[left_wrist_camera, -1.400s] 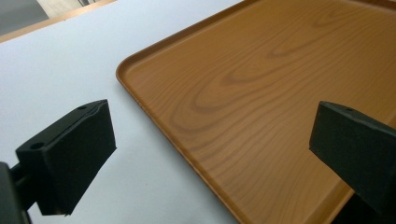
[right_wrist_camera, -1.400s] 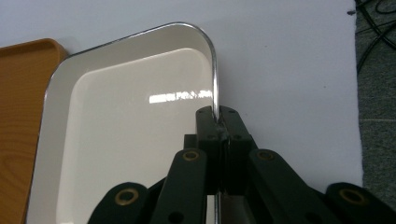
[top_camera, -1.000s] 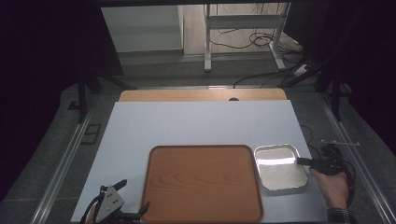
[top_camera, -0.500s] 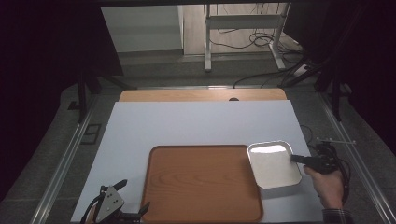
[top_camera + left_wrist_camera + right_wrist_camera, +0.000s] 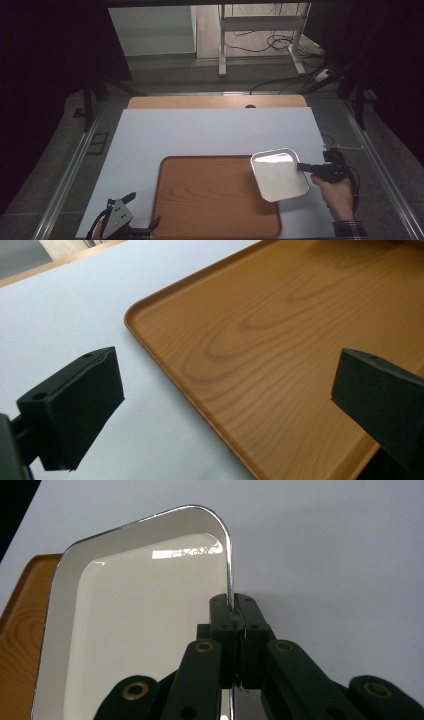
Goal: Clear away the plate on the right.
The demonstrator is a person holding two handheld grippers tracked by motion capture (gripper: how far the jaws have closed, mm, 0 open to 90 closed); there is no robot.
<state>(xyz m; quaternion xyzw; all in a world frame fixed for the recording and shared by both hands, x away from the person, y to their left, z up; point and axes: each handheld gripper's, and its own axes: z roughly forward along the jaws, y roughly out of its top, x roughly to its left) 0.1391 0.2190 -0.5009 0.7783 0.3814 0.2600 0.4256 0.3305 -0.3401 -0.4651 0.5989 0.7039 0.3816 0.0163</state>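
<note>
Dim, dark-edged surroundings; bright table sheet (image 5: 210, 135); glare on white dish (image 5: 150, 610); sharp focus

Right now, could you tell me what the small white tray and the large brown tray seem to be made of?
White tray: probably enamelled or coated metal; glossy white inside with light reflections and a thin, shiny silver rim. Brown tray: wood or a wood-look laminate; visible grain rings, smooth satin sheen, moulded raised lip. Which of the two is unclear.

No legible text or labels.
</note>
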